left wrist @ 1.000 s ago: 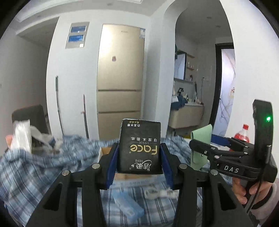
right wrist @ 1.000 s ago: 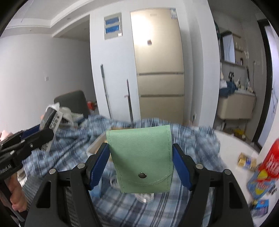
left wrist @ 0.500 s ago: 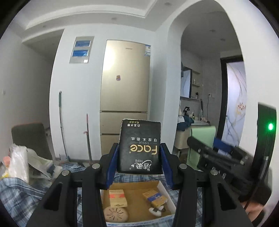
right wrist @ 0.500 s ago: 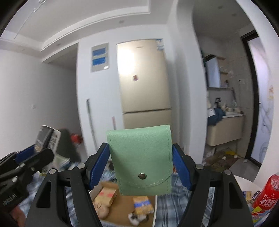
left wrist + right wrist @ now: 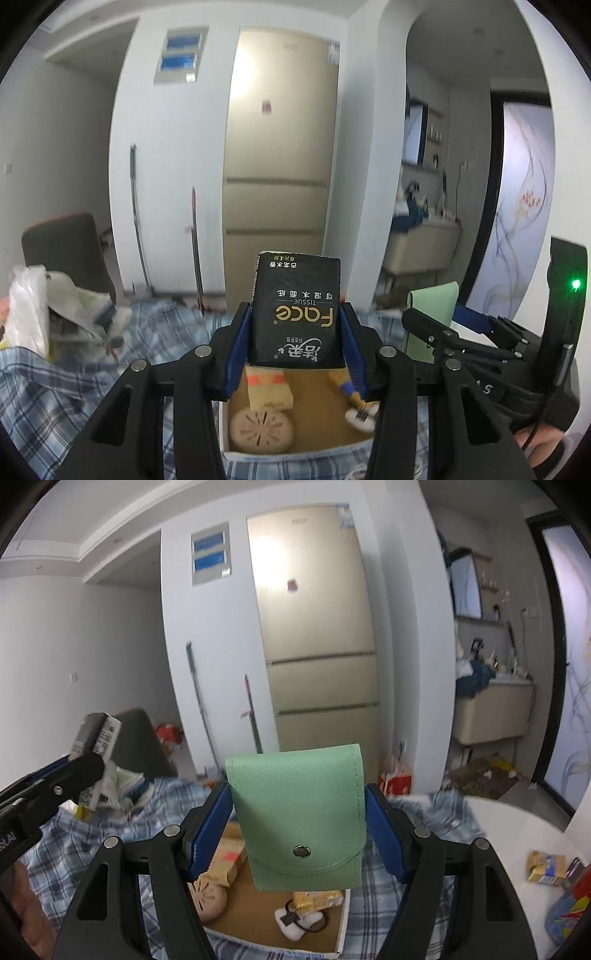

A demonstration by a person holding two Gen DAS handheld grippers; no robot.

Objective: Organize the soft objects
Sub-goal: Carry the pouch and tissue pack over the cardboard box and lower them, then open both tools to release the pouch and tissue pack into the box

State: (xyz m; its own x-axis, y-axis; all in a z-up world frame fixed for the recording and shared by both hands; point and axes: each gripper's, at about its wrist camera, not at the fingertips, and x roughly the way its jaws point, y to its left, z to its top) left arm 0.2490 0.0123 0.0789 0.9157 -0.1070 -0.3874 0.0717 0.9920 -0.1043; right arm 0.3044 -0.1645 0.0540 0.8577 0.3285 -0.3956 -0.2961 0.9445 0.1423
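My left gripper (image 5: 295, 339) is shut on a black tissue pack (image 5: 295, 314) with gold "Face" lettering, held upright above an open cardboard box (image 5: 314, 424). My right gripper (image 5: 297, 830) is shut on a mint-green snap pouch (image 5: 299, 812), which hangs over the same box (image 5: 258, 919). Inside the box lie a round beige disc (image 5: 260, 430), a small carton (image 5: 267, 389), a yellow packet (image 5: 317, 899) and a white plush keyring (image 5: 299, 921). In the left wrist view the right gripper with its pouch (image 5: 432, 317) shows at the right. In the right wrist view the left gripper's tissue pack (image 5: 96, 738) shows at the left.
The box rests on a blue plaid cloth (image 5: 55, 387). Plastic bags (image 5: 33, 306) pile up at the left beside a grey chair (image 5: 62, 247). A white round table (image 5: 517, 834) at the right carries snack packets (image 5: 546, 866). A beige fridge (image 5: 280, 147) stands behind.
Both grippers have travelled forward over the plaid cloth and tipped downward, so the cardboard box now lies right beneath them. Each still grips its item as before.
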